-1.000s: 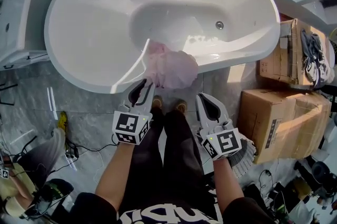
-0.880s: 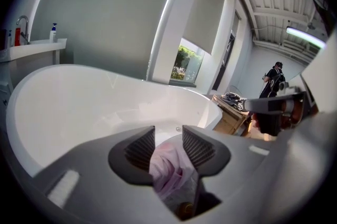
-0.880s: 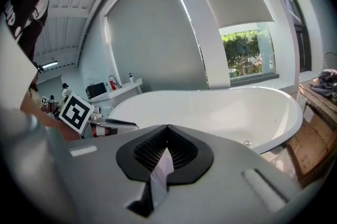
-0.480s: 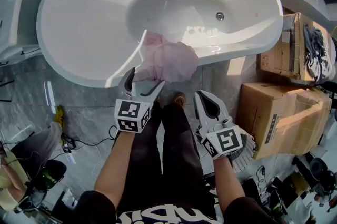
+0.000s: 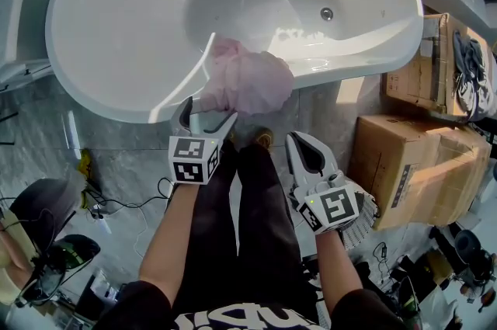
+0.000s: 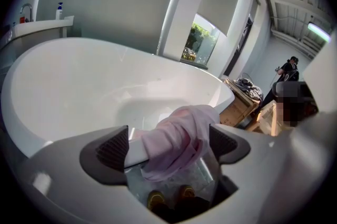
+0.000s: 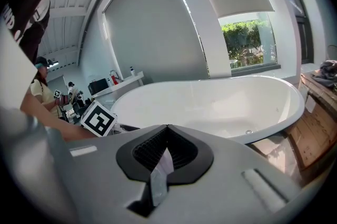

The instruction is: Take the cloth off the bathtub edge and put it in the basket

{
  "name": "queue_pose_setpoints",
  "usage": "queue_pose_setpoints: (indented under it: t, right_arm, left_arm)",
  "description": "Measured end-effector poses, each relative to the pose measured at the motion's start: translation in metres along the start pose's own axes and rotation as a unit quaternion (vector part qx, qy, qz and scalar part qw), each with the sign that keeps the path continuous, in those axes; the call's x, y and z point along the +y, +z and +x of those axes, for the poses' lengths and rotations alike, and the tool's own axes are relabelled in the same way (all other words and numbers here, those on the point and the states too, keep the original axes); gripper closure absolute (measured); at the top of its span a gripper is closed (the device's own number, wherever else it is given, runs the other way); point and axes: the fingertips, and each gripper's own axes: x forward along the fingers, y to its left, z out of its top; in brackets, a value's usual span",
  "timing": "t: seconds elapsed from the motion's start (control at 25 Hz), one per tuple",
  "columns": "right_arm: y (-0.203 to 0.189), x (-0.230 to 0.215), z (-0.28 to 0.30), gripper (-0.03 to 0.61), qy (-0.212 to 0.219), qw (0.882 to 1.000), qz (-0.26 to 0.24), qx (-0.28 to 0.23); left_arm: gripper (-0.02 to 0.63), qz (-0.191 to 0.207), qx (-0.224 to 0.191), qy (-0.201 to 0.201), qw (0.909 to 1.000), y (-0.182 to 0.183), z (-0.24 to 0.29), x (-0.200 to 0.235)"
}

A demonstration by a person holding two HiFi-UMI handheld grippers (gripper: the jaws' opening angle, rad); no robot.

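Observation:
A pink cloth (image 5: 250,81) hangs over the near rim of the white bathtub (image 5: 109,92), bunched and drooping outside it. My left gripper (image 5: 206,119) sits just below the cloth's lower edge, and its jaws have just been opening wide. In the left gripper view the cloth (image 6: 176,136) lies between the two dark pads (image 6: 111,147); they do not press on it. My right gripper (image 5: 308,155) hangs lower to the right, apart from the cloth, jaws shut (image 7: 164,150) with nothing in them. A pale ribbed basket (image 5: 363,227) peeks out under the right gripper.
Cardboard boxes (image 5: 415,173) stand right of the tub, one with dark items on top (image 5: 468,72). The person's legs and shoes (image 5: 262,139) are right below the cloth. Cables (image 5: 116,204) trail on the marble floor at left. A counter (image 5: 15,18) flanks the tub's left end.
The left gripper's jaws went from shut to wide open, and it moved up to the cloth's hanging edge. The right gripper barely shifted and stayed shut.

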Motion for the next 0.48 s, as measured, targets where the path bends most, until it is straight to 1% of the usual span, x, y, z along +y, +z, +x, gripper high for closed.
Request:
queue_pose_setpoints:
  t: [0.32, 0.48]
  right_arm:
    - [-0.014, -0.003, -0.006, 0.569, -0.001, 1.0, 0.009, 0.012]
    - [-0.016, -0.007, -0.009, 0.569, -0.004, 1.0, 0.011, 0.012]
  left_arm:
    - [0.155, 0.008, -0.008, 0.015, 0.9998, 0.001, 0.004, 0.0]
    - [0.156, 0.009, -0.005, 0.019, 0.9998, 0.0, 0.007, -0.001]
